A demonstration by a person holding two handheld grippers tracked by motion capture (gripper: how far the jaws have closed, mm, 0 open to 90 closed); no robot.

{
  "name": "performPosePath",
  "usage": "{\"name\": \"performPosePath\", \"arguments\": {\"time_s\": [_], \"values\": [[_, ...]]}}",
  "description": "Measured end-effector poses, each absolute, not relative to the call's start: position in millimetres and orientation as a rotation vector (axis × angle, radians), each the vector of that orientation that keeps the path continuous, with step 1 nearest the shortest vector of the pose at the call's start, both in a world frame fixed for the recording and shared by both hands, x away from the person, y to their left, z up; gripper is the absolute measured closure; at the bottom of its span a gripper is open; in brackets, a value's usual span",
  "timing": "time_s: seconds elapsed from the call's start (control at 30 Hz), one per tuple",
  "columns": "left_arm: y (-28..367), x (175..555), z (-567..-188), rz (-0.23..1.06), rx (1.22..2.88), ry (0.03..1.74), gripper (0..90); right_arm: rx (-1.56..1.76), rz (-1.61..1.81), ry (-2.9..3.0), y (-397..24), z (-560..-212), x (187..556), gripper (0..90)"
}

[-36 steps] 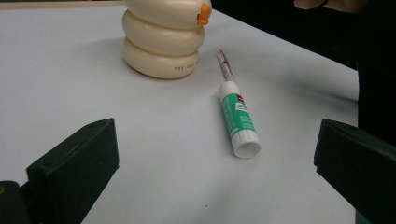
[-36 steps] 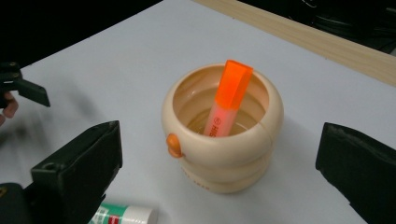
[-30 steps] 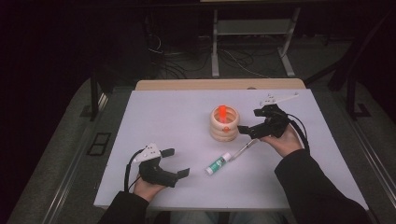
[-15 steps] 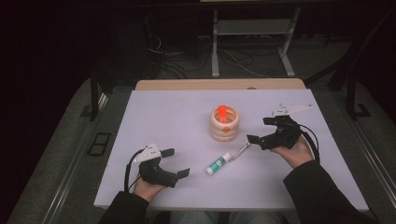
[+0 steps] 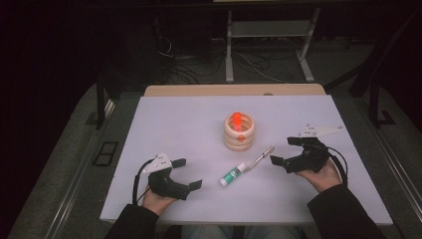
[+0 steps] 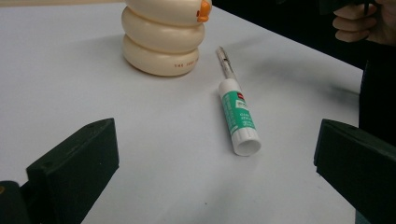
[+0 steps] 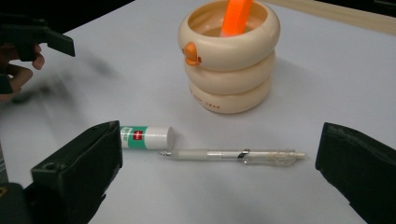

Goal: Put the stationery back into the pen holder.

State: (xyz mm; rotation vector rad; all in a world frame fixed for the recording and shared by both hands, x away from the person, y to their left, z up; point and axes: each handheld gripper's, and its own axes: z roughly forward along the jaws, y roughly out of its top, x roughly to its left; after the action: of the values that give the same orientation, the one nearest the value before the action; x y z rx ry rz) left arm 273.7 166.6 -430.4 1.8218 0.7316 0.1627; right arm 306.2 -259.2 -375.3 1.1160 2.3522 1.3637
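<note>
Pen (image 7: pixel 232 155) beside glue stick (image 7: pixel 145 137), right claw (image 5: pixel 289 151) (agape) near.

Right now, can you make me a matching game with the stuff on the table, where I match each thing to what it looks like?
Things:
1. glue stick
2. pen
3. holder
4. marker

Looks:
A. bright orange, standing upright inside something
B. cream, shaped like stacked rings
C. clear and thin, lying flat
D. white with a green label, lying on its side

Pairs: 1-D, 2-C, 3-B, 4-A
</note>
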Motion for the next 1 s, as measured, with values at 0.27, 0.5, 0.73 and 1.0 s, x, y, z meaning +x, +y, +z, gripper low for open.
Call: {"name": "performPosePath", "arguments": {"time_s": [0.27,0.5,0.73,1.0], "values": [[166,273,-430,0.165,1.826,0.731,0.0,1.156,1.359,2.346,-269,-389,294,0.2],[166,274,-430,0.166,1.831,0.735,0.0,1.186,1.358,2.329,-278,-398,285,0.2],[166,274,-430,0.161,1.845,0.742,0.0,1.212,1.356,2.310,-286,-404,277,0.2],[164,274,-427,0.157,1.864,0.748,0.0,1.220,1.351,2.302,-289,-407,272,0.2]]}}
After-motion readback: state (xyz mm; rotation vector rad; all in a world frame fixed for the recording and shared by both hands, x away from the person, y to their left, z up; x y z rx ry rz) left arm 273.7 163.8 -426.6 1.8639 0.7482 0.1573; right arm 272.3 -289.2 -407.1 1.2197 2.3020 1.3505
